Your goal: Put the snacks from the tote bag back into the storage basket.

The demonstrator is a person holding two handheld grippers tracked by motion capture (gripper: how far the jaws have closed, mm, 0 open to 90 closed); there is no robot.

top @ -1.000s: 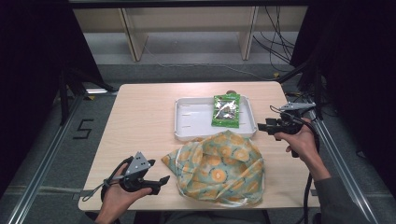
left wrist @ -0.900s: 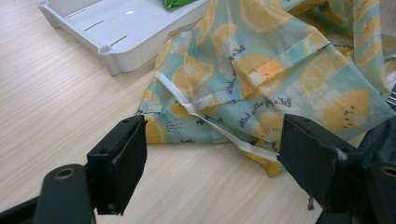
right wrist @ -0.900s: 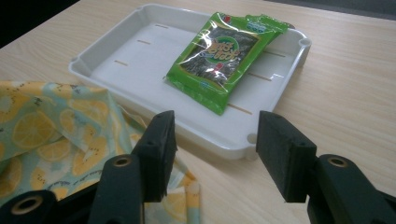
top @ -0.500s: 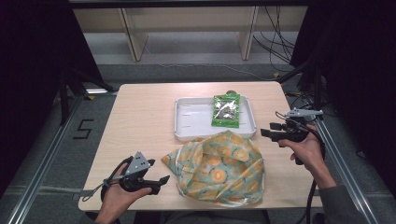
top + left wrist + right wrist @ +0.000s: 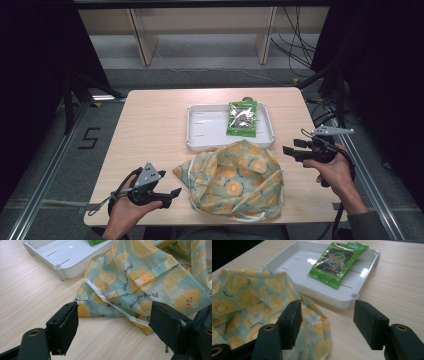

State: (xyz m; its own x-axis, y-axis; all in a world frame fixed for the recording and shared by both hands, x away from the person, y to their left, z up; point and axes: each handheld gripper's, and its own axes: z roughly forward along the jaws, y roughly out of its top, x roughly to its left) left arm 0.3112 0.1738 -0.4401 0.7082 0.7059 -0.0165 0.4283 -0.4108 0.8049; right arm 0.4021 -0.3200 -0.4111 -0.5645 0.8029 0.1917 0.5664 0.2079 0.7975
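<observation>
Just ahead of right gripper (image 5: 327,322) — fabric bag (image 5: 249,302)

A crumpled cloth bag (image 5: 235,177), pale blue-green and printed with orange and lemon slices, lay in a loose heap at the near middle of the worktop (image 5: 150,130). Its white-trimmed edge faced left, and its far side touched the near rim of a white tray (image 5: 200,142).

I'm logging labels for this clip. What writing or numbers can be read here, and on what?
"5": black mark on the floor left of the table.
Green snack packet in the white tray: printed label, too blurred to read.
Lemon-print cloth bag: small cursive script, too blurred to read.
</observation>
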